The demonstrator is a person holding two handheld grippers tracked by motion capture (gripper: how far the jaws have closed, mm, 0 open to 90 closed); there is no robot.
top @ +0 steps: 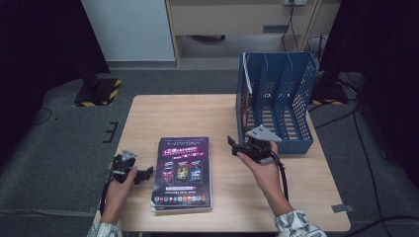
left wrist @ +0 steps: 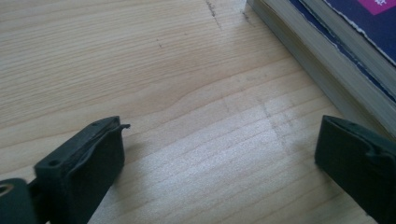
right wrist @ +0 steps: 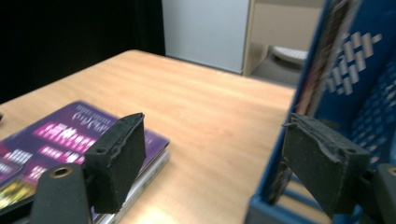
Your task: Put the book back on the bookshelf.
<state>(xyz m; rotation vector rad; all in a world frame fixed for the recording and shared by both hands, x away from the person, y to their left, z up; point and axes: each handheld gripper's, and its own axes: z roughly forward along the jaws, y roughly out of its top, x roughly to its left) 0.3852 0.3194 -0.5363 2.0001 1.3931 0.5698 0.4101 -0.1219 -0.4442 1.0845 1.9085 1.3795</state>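
Observation:
A stack of purple-covered magazines (top: 182, 173) lies flat near the front of the wooden table (top: 173, 116). My left gripper (top: 146, 174) rests low at the stack's left edge, open, with bare wood between its jaws; the page edges of the magazines (left wrist: 327, 60) run along its right side. My right gripper (top: 231, 144) hovers open between the stack and the blue file rack (top: 276, 101), jaws pointing left toward the magazines (right wrist: 70, 140). Nothing sits between its jaws. One magazine stands in the leftmost slot of the blue file rack (right wrist: 355, 79).
The rack stands at the table's right rear, its other slots empty. A person's hands and patterned sleeves come in from the bottom. Cables trail from both grippers. Grey carpet, a white cabinet (top: 129, 29) and a yellow-black striped stand base (top: 99, 91) lie beyond the table.

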